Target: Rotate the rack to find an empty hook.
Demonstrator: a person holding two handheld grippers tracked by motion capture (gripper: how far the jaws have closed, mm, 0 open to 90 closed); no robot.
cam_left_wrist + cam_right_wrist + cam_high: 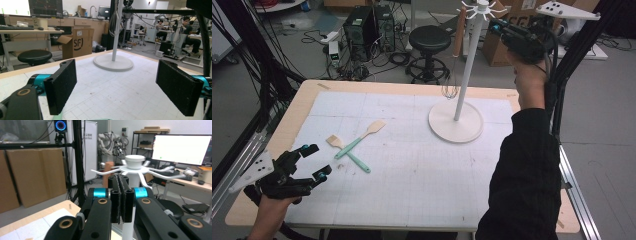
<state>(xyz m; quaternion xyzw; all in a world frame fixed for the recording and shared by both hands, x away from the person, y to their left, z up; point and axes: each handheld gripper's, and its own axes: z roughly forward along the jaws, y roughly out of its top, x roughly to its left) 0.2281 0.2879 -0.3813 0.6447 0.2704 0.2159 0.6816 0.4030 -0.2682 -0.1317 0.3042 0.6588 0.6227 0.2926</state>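
White rack stand standing on the desk, far right. Right gripper hovering just beside the stand's hooked top, jaws clenched on nothing. Left gripper resting well apart from the stand, near-left, jaws released. Two spatulas lying crossed between it and the stand.

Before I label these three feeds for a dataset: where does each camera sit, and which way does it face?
High view: above the person's side, looking forward and down on the table; both forearms, left gripper, right gripper.
Left gripper view: low over the mat, between open jaws, toward the white stand.
Right gripper view: raised, along shut jaws, at the stand's hook crown.
All three share the stand.
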